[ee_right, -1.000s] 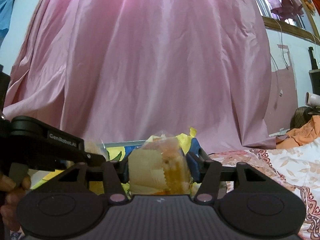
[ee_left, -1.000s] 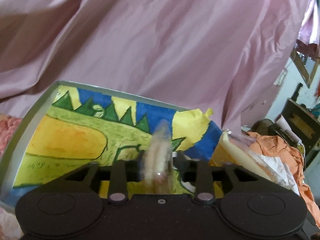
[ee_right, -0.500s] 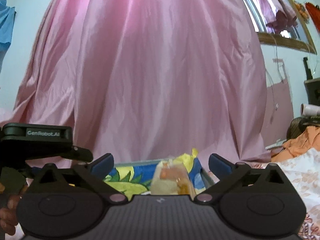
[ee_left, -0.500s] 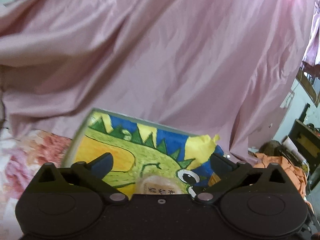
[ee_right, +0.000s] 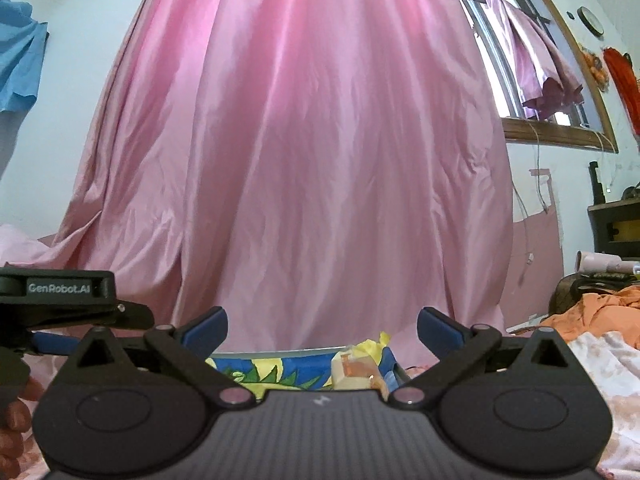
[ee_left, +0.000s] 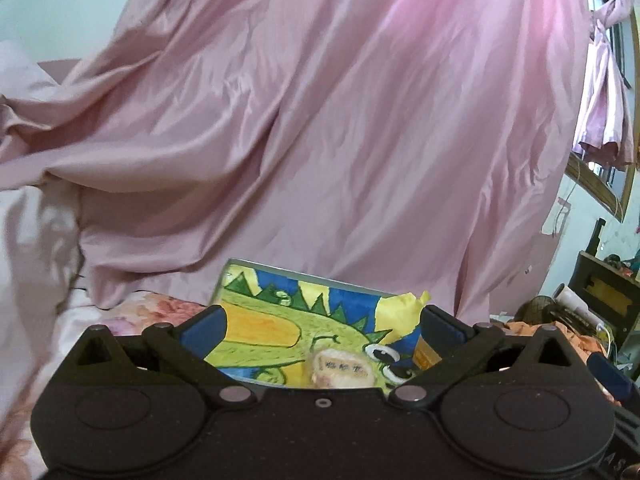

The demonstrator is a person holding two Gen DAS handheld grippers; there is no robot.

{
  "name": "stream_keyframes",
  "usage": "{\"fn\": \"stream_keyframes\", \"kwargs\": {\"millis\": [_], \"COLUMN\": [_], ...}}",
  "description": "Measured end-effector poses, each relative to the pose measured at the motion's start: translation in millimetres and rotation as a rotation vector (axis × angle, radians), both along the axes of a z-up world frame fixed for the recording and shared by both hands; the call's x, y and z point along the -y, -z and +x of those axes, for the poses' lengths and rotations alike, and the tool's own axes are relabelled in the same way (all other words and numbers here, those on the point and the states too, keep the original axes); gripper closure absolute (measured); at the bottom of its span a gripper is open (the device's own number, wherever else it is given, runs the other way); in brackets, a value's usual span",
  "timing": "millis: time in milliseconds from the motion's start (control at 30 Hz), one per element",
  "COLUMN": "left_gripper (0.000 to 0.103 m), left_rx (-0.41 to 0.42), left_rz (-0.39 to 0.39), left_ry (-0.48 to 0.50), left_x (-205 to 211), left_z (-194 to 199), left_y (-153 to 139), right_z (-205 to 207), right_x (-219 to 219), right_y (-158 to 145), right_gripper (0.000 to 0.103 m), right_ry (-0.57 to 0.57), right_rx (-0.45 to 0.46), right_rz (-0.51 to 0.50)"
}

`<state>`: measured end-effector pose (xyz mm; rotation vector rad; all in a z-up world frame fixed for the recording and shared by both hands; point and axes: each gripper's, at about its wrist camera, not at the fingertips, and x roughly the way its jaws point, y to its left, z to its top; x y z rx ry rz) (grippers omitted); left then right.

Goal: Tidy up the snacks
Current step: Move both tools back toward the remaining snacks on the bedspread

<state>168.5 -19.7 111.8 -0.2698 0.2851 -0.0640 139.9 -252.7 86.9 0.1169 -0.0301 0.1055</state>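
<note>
Snacks lie half-hidden behind both spread, empty claws on the painted tray.

1. One painted tray with a green dragon picture, at 6 o'clock.
2. Two snack packs: one round pale pack and one see-through pack with something orange inside, both at 6 o'clock.
3. Two grippers: the left gripper and the right gripper, each with two blue fingers spread wide.
4. One big pink curtain at 12 o'clock.
</note>
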Motion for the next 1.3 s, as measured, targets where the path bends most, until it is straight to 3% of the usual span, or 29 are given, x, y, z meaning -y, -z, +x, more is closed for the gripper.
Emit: {"fn": "stream_keyframes", "kwargs": {"millis": [533,867,1300], "left_gripper": [0.001,0.001,0.001], "left_rx": [-0.036,-0.122,-0.262], "left_rz": [0.045,0.079,0.120], "left_ry": [-0.044,-0.056,0.007], "left_x": [-46,-74,-86], "left_z": [-84,-109,-101], "left_y": [26,63,114], "right_z": [-69,-83,-68], "right_x": [-26,-49,-73], "right_y": [15,44,83], "right_gripper": [0.000,0.000,0.000], "right_ry": [-0.063,-0.150,-0.233], "right_rx": [-0.058,-0.195,-0.402], "right_rz": [-0.053,-0.151,-0.280]}}
